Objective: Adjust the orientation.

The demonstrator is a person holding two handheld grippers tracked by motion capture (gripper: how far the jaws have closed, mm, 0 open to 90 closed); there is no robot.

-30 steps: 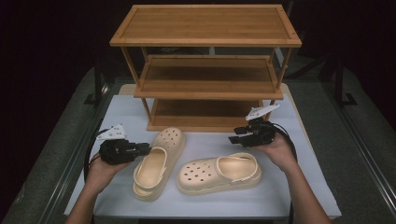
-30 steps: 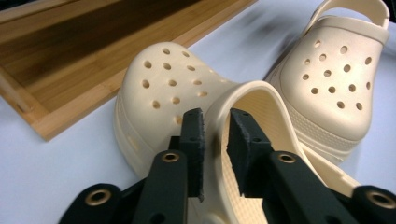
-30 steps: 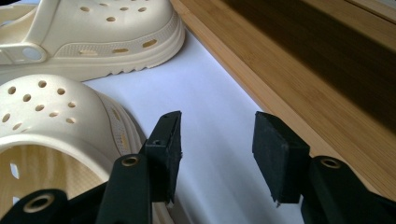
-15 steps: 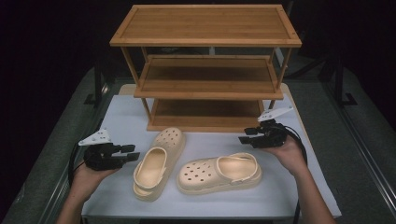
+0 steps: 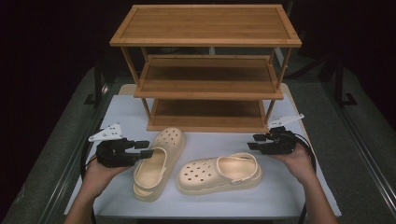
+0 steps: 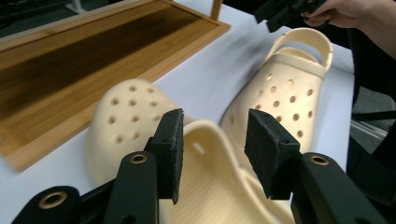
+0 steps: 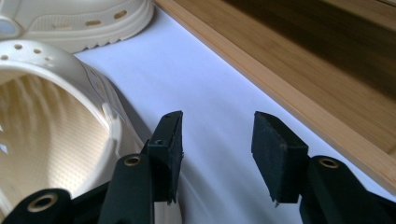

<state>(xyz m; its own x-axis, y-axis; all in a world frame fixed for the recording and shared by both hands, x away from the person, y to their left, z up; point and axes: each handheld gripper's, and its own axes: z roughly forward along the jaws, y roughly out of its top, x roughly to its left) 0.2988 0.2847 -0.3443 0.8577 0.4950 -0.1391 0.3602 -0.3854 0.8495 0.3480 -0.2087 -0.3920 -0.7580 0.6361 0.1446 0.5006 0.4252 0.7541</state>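
While both tongs gape | left tongs (image 5: pixel 144 148) at clog (image 5: pixel 156 161)

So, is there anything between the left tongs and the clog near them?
Nothing visible. The left tongs are open, right at the heel of the left clog, with its rim seen between the jaws in the left gripper view. The other clog lies to the side.

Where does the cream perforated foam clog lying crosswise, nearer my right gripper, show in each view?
High view: cream foam clog front centre, toe left.
Left gripper view: clog upper right, beyond the jaws.
Right gripper view: clog at left, heel opening near.
Shared landmark: wooden rack's bottom shelf.
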